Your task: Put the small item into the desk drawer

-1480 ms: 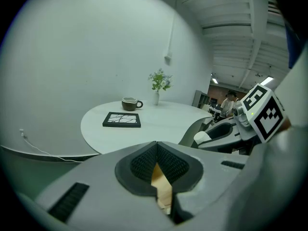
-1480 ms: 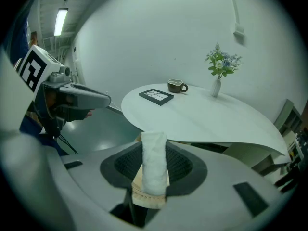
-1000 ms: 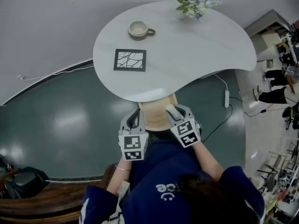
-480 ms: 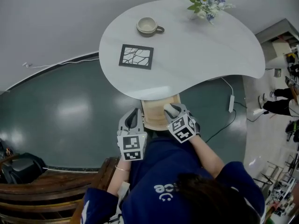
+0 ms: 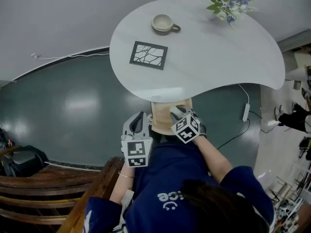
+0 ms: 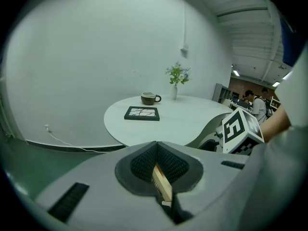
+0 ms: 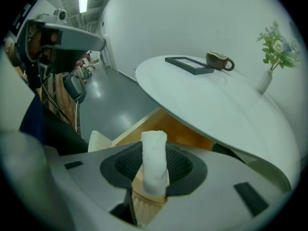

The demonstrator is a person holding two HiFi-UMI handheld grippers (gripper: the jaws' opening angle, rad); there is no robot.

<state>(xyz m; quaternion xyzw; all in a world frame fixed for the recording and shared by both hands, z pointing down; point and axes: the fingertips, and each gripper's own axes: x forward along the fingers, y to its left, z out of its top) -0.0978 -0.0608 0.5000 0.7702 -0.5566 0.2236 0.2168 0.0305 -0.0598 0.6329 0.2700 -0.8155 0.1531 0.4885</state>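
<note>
- where is the small roll?
- the right gripper clamps the white cloth roll over the open wooden drawer.
- and the left gripper?
- jaws pressed together, beside the drawer.

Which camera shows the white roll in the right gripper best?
The right gripper view: the white roll stands large and central, clamped between the jaws. The head view shows only a pale bit at the right gripper's tip; the left gripper view doesn't show it.
</note>
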